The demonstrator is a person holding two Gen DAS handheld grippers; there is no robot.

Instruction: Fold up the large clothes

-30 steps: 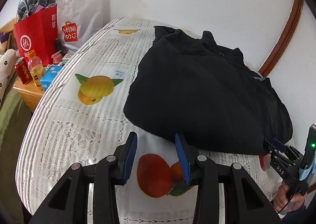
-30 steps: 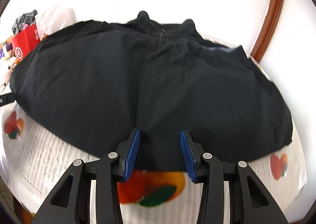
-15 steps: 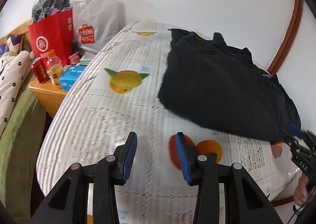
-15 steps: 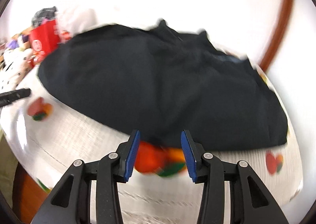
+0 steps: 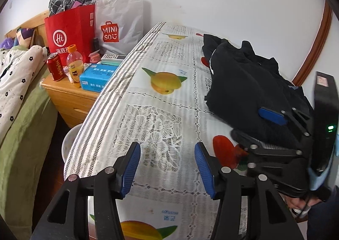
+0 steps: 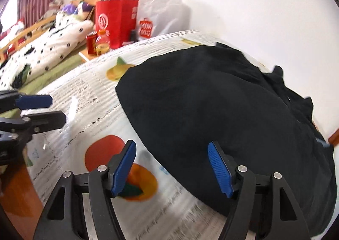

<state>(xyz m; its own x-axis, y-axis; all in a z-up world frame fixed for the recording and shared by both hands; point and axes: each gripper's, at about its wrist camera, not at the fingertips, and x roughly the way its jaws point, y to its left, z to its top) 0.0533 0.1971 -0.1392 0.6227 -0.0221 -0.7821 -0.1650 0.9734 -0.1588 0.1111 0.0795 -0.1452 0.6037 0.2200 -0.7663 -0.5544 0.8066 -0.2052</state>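
A: Left hand-held gripper (image 5: 167, 168)?
B: Spread wide, blue pads (image 5: 130, 168) parted, nothing between them. Hovering over the lace-and-fruit cloth of the worktop (image 5: 152, 117).

A: Right hand-held gripper (image 6: 171, 169)?
B: Also spread wide, gripping nothing. Near hem of the black garment (image 6: 222, 113) lying just ahead, running between the pads; contact with the cloth not clear, picture blurred there.

A: Seen from the left side?
B: Right hand-held gripper (image 5: 275, 125) just to the right of the left one, its upper blue pad over the garment's near edge, lower finger down beside the red fruit print (image 5: 224, 151). Cannot tell whether touching.

A: Garment?
B: Black garment (image 5: 243, 83) ahead and to the right of the left hand-held gripper, bunched in a rumpled heap on the worktop, toward the wall side.

A: Farther out?
B: Ahead and left, past the worktop edge: wooden nightstand (image 5: 67, 96) with a red can (image 5: 55, 67), an orange drink bottle (image 5: 74, 66) and a blue tissue pack (image 5: 96, 76). Behind those, a red paper bag (image 5: 70, 32) and a white MINISO bag (image 5: 118, 21) against the wall. Far left, a bed with a flower-dotted quilt (image 5: 14, 74).
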